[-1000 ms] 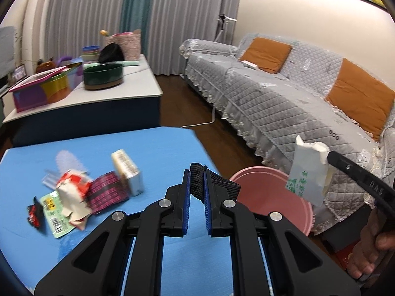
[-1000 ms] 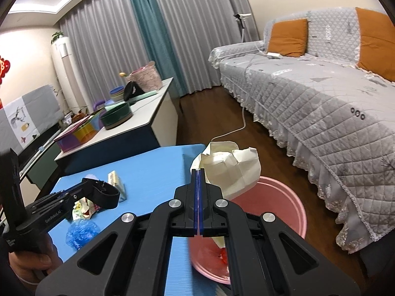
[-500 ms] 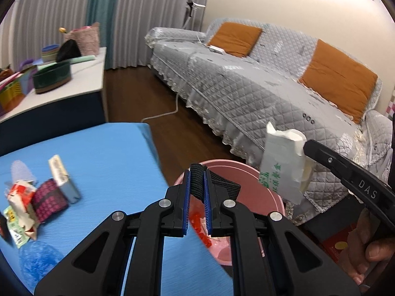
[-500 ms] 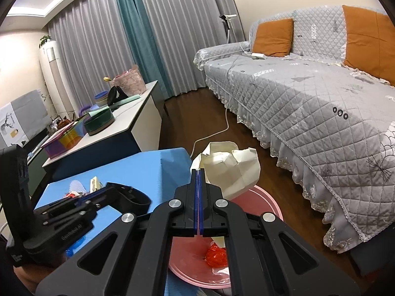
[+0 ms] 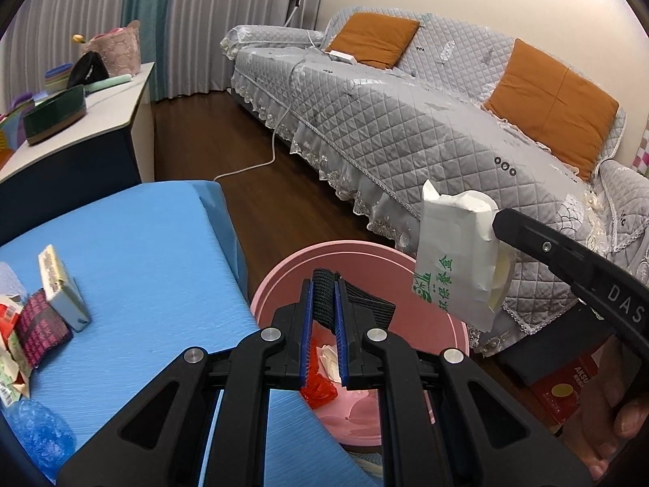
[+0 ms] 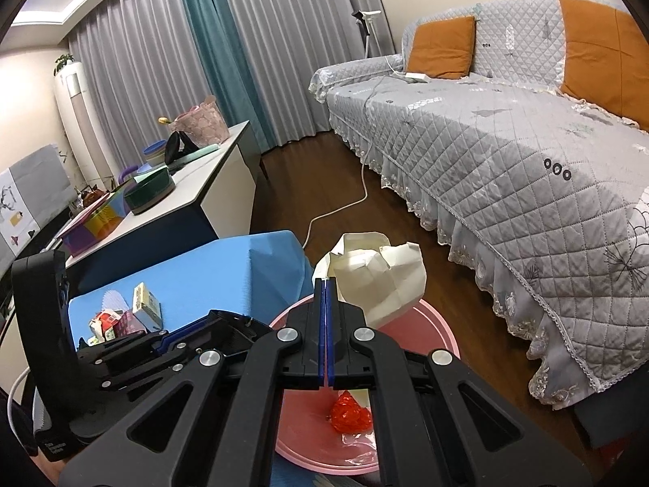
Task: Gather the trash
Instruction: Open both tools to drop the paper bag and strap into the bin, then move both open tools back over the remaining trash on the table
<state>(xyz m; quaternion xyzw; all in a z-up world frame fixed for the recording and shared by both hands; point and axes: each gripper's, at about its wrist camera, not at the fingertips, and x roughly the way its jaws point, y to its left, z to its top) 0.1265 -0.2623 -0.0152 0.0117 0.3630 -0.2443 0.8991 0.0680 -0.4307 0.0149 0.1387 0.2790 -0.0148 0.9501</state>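
My left gripper (image 5: 323, 289) is shut on a black woven strap (image 5: 367, 304) and hangs over the near rim of a pink basin (image 5: 344, 246). The basin stands on the floor beside a blue table (image 5: 142, 263). My right gripper (image 6: 325, 284) is shut on a crumpled white tissue packet (image 6: 381, 280) with green print, held above the same basin (image 6: 444, 330). In the left wrist view that packet (image 5: 458, 259) hangs from the right gripper (image 5: 498, 221). A red wrapper (image 6: 349, 416) and pale scraps lie inside the basin.
Left on the blue table lie a small box (image 5: 61, 284), a dark red patterned packet (image 5: 40, 326), torn wrappers and crumpled blue plastic (image 5: 36, 430). A grey quilted sofa (image 5: 426, 130) runs along the right. A white side table (image 5: 81, 121) with bowls stands behind. A cable crosses the floor.
My left gripper has carried the black strap rightwards and down, from above the blue table to above the pink basin. The right gripper with its white packet has shifted only a little.
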